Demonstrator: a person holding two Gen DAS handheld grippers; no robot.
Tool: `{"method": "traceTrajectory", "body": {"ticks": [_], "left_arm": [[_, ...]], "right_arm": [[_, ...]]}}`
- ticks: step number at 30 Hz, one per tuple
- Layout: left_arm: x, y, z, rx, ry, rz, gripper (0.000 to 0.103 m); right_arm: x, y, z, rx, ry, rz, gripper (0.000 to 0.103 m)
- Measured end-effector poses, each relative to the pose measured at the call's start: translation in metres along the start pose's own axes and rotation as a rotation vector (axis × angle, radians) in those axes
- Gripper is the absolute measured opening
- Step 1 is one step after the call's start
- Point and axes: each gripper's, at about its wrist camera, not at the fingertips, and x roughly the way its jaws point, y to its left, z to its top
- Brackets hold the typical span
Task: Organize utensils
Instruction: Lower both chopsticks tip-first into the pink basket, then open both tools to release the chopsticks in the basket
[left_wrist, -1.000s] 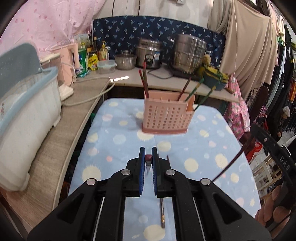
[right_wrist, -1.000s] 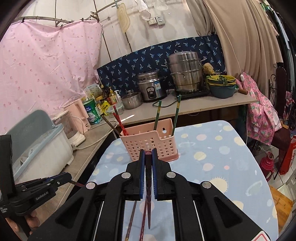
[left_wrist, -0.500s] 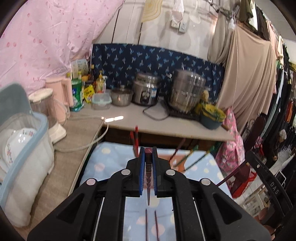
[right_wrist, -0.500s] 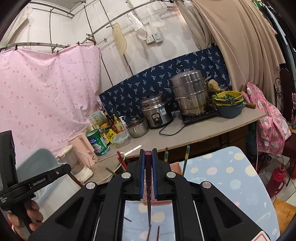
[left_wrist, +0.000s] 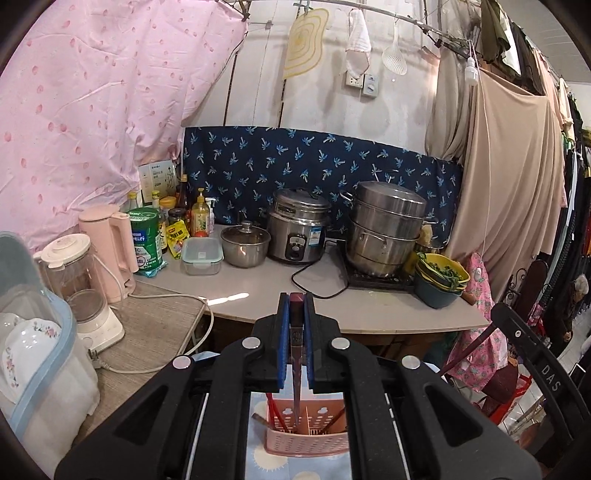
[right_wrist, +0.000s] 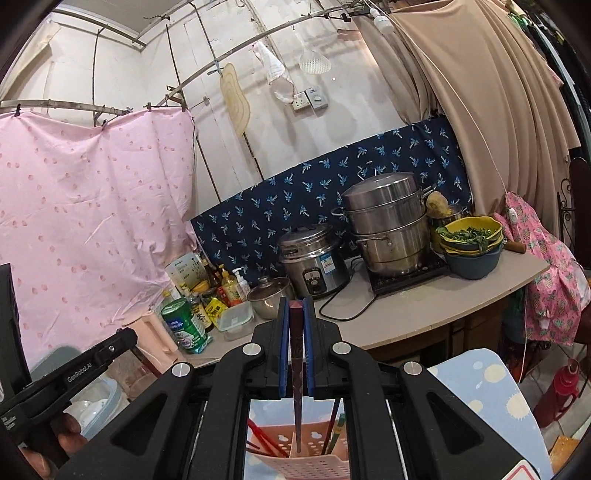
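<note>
My left gripper (left_wrist: 296, 306) is shut on a dark red chopstick (left_wrist: 296, 365) that hangs point down. Its tip is over the pink slotted utensil basket (left_wrist: 306, 441) on the blue dotted table. Several chopsticks stand in that basket. My right gripper (right_wrist: 296, 312) is shut on another dark red chopstick (right_wrist: 297, 387), tip down over the same basket (right_wrist: 303, 461), near its inner divider. The right gripper (left_wrist: 532, 354) also shows at the right edge of the left wrist view, and the left gripper (right_wrist: 85, 369) at the lower left of the right wrist view.
A counter (left_wrist: 369, 310) behind the table carries a rice cooker (left_wrist: 297, 230), a stacked steel pot (left_wrist: 386, 229), a small pan, bowls of greens (left_wrist: 441, 278), bottles and a pink kettle (left_wrist: 107, 247). A dish box (left_wrist: 29, 354) with plates stands at the left. A tan curtain hangs at the right.
Both grippers have risen from the table with their chopsticks and come forward over the basket. The views tilted up, so the wall fills them and the basket sits at the bottom.
</note>
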Motion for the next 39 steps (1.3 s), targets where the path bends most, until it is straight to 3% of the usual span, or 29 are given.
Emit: {"method": "traceTrajectory", "body": {"ticks": [13,33,37,39], "left_arm": [[0.053,0.004,-0.029,0.003,0.074,0.020,0.007],[0.083,0.019,-0.068,-0.026,0.178,0.026,0.008],[0.077,0.019,-0.071,-0.016,0.158,0.036,0.032],[0.072,0.019,-0.072,-0.016,0.151,0.033,0.035]], "right_arm": [[0.061,-0.010,-0.043,-0.024,0.110,-0.026,0.007],[0.086,-0.016,-0.082,-0.037,0.234,-0.062,0.007],[0.080,-0.017,-0.082,-0.034,0.223,-0.067,0.009],[0.076,-0.017,-0.081,-0.033,0.217,-0.072,0.011]]}}
